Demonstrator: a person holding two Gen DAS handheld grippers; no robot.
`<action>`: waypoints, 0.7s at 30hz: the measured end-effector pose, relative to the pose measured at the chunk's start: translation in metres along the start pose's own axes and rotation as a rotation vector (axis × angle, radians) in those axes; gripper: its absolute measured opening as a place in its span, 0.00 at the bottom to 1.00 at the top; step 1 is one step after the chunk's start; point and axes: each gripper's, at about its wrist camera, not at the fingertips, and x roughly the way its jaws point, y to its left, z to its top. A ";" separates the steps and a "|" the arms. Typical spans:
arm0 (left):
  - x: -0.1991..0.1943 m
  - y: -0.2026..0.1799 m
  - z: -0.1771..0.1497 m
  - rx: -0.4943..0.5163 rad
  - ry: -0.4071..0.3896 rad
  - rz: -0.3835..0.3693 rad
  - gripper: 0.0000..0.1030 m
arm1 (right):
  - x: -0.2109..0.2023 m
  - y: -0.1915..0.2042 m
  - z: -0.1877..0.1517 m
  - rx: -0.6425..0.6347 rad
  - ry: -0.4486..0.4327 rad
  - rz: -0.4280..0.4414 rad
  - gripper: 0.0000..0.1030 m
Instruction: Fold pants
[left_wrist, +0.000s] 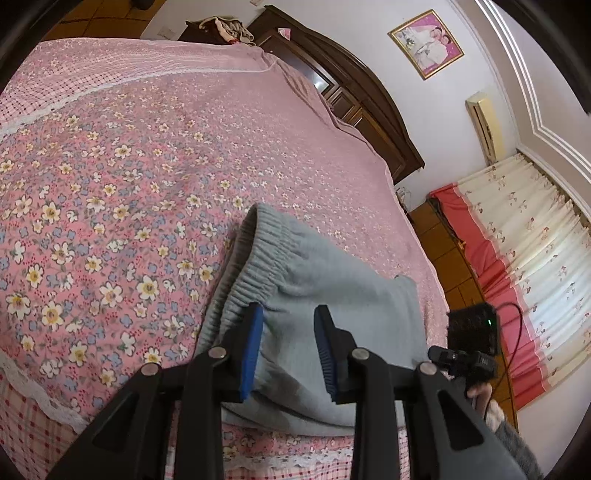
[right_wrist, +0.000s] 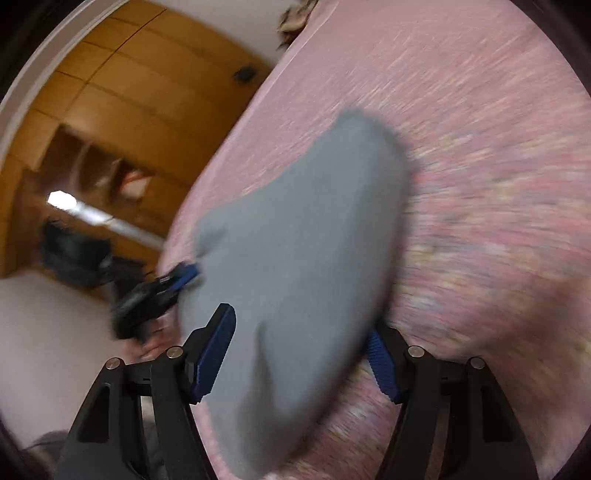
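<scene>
Grey pants (left_wrist: 314, 280) lie folded short near the front edge of a pink flowered bed (left_wrist: 147, 166), with the ribbed waistband (left_wrist: 258, 251) on the left. My left gripper (left_wrist: 290, 314) sits on them just behind the waistband. Its blue pads stand a narrow gap apart, the cloth fills that gap and both pads press into it. The right wrist view is blurred. It shows the pants (right_wrist: 303, 240) running between the widely spread jaws of my right gripper (right_wrist: 299, 325), which is open, and the cloth edge hides its right fingertip. The left gripper (right_wrist: 181, 280) meets the pants' left edge there.
A dark wooden headboard (left_wrist: 362, 96) rises behind the bed, and a red and cream curtain (left_wrist: 535, 240) hangs at the right. A black device with a green light (left_wrist: 472, 328) sits above a hand at the bed's right side. A wooden wardrobe (right_wrist: 110, 110) stands beyond the bed (right_wrist: 480, 184).
</scene>
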 end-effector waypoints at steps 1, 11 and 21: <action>0.001 -0.002 0.000 0.007 0.000 0.005 0.29 | 0.005 -0.001 0.003 -0.009 0.028 -0.002 0.68; 0.002 -0.035 -0.011 0.159 -0.024 0.113 0.34 | 0.002 0.052 0.016 -0.031 0.138 -0.221 0.11; 0.015 -0.090 -0.060 0.288 0.046 0.081 0.37 | -0.040 0.033 0.003 0.001 0.179 -0.242 0.10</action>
